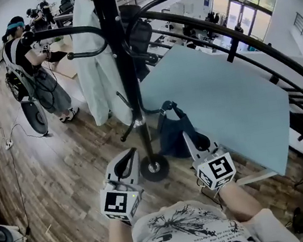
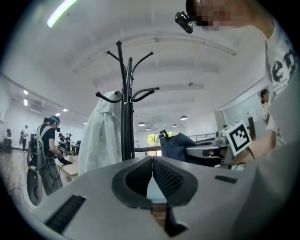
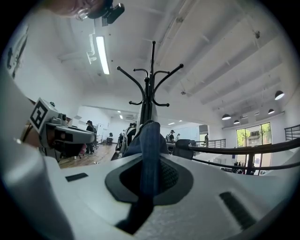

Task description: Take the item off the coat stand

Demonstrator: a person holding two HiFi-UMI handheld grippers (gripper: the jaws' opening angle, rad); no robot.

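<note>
The black coat stand point(image 1: 127, 81) rises in the middle of the head view, with a white coat point(image 1: 95, 58) hanging on its far left side. A dark blue bag point(image 1: 172, 137) hangs low beside the stand's round base point(image 1: 154, 167). My right gripper point(image 1: 192, 138) is shut on the bag's blue strap point(image 3: 151, 150), which runs up between the jaws toward the stand point(image 3: 150, 89). Whether the strap still touches a low hook I cannot tell. My left gripper point(image 1: 126, 161) hovers left of the base, shut and empty point(image 2: 152, 161). From there the coat point(image 2: 101, 136) and bag point(image 2: 180, 146) show.
A large pale blue tabletop point(image 1: 222, 94) lies to the right, with black railings point(image 1: 254, 48) curving over it. A person point(image 1: 33, 68) with equipment stands at the back left on the wooden floor point(image 1: 63, 178). Cables trail at the far left.
</note>
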